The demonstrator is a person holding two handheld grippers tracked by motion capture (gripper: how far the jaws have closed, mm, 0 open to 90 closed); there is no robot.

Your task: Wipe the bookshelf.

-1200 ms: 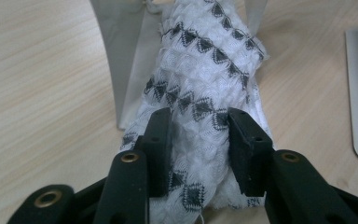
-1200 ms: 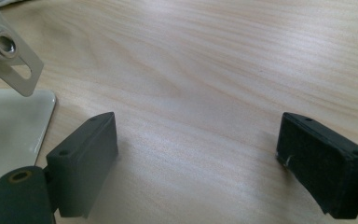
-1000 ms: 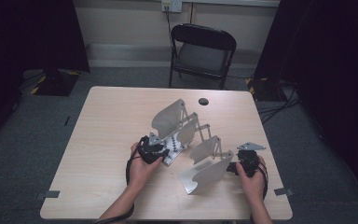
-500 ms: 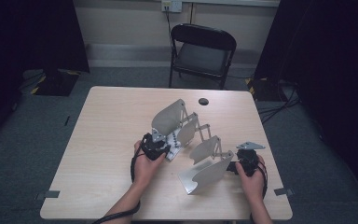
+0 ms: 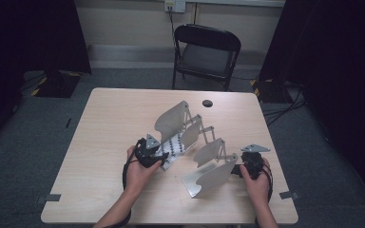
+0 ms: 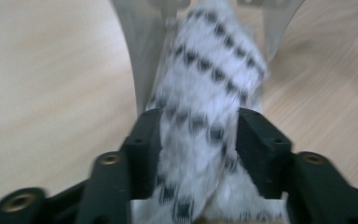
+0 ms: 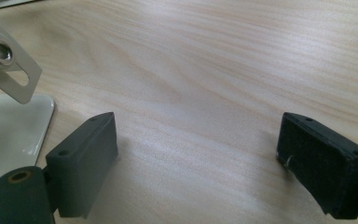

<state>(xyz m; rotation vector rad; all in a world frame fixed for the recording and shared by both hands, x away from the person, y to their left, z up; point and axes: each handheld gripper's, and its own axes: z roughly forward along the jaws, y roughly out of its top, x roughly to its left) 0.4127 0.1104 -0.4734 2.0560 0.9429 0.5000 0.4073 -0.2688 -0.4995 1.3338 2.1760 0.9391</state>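
A white folding metal rack (image 5: pixel 171 118) with scissor links stands in the middle of the wooden table (image 5: pixel 109 123). A white cloth with black dots (image 5: pixel 173 147) lies at the rack's near left end. My left gripper (image 5: pixel 158 159) reaches it from the left. In the left gripper view the cloth (image 6: pixel 209 79) runs between the jaws of this gripper (image 6: pixel 198 140), which have just been opening; it lies loosely against both pads. My right gripper (image 5: pixel 241 169) rests low by the rack's near right panel (image 5: pixel 214 175). Its jaws (image 7: pixel 196 158) stand wide apart over bare wood.
A black folding chair (image 5: pixel 206 52) stands beyond the table's far edge. A small black round disc (image 5: pixel 207 103) lies on the table behind the rack. A rack link with a hole (image 7: pixel 7 60) and a white panel corner (image 7: pixel 9 135) sit left of my right jaws.
My left hand has shifted slightly beside the rack with the dotted cloth still at its jaws. The right hand and the rack have kept still.
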